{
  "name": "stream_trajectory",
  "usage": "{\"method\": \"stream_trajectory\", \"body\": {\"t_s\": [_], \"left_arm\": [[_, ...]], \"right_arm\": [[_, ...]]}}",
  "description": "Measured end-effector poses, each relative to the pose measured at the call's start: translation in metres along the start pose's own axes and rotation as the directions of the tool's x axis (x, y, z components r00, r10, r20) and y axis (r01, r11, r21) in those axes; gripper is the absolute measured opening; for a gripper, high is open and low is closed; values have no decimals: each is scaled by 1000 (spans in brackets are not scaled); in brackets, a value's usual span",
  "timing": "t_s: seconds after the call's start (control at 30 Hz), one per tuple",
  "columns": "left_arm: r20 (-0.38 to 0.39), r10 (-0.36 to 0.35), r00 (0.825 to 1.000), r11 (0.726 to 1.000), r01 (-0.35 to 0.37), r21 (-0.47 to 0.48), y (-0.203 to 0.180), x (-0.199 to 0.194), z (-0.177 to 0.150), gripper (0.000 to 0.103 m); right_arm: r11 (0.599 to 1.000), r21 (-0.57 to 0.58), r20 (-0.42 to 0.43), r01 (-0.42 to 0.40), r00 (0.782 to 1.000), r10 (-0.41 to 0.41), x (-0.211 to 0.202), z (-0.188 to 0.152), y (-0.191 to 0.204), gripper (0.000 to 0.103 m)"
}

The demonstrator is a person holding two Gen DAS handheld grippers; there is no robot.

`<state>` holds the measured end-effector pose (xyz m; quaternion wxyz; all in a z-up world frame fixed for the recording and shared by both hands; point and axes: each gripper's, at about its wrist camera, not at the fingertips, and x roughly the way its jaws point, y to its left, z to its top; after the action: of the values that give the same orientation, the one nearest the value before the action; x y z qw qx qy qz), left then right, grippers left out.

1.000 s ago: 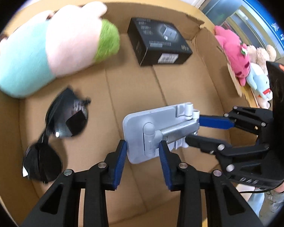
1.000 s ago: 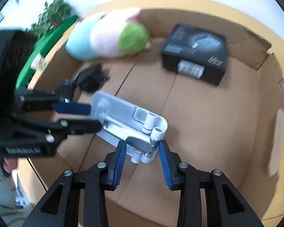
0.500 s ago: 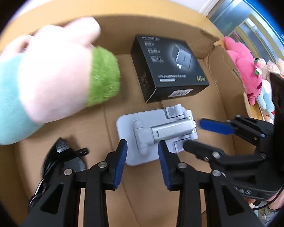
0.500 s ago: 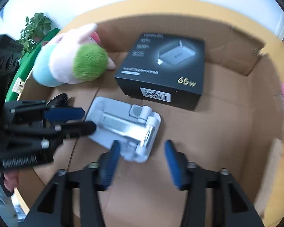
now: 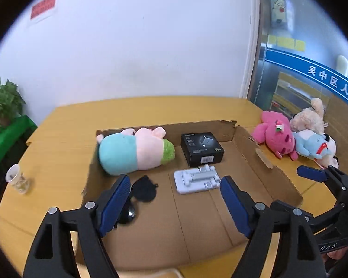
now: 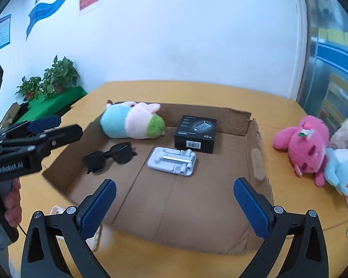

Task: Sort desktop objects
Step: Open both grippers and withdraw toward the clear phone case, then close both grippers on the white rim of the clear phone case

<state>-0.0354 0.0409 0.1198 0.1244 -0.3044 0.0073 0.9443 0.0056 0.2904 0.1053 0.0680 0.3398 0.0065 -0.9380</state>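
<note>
A shallow cardboard box (image 5: 269, 173) (image 6: 241, 118) lies on the yellow table. In it are a grey folded phone stand (image 5: 197, 180) (image 6: 172, 161), a black 65W charger box (image 5: 201, 147) (image 6: 195, 134), black sunglasses (image 5: 141, 191) (image 6: 109, 156) and a teal, pink and green plush (image 5: 133, 153) (image 6: 132, 121). My left gripper (image 5: 175, 199) is open and empty above the box's near edge. My right gripper (image 6: 174, 205) is open and empty, also raised over the near side.
Pink, beige and blue plush toys (image 5: 297, 139) (image 6: 313, 153) lie on the table right of the box. A paper cup (image 5: 17, 178) stands at the table's left. Potted plants (image 6: 51, 78) on a green stand sit by the left wall.
Both grippers let go of the phone stand, opened wide and pulled back and up out of the box. The stand now lies flat on the box floor.
</note>
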Motion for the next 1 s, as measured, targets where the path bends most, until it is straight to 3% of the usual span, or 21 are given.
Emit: {"method": "stream_trajectory", "body": {"t_s": [0.2, 0.5, 0.67, 0.8, 1.0], "left_arm": [[24, -21, 1000, 1000, 21, 2, -3, -38, -16, 80], [-5, -33, 999, 997, 33, -64, 17, -57, -52, 80], [-101, -9, 995, 987, -8, -160, 54, -47, -99, 80], [-183, 14, 983, 977, -52, -206, 81, -33, -132, 80], [-280, 47, 959, 963, -118, -242, 109, -12, -164, 80]], "right_arm": [[999, -24, 53, 30, 998, -29, -24, -15, 33, 103], [999, -37, 24, -24, 999, 25, -24, -35, 52, 103], [992, -37, -77, -121, 990, 118, 5, -60, 67, 103], [981, -36, -180, -193, 966, 184, 45, -83, 87, 102], [965, -31, -273, -259, 931, 241, 91, -105, 117, 88]]}}
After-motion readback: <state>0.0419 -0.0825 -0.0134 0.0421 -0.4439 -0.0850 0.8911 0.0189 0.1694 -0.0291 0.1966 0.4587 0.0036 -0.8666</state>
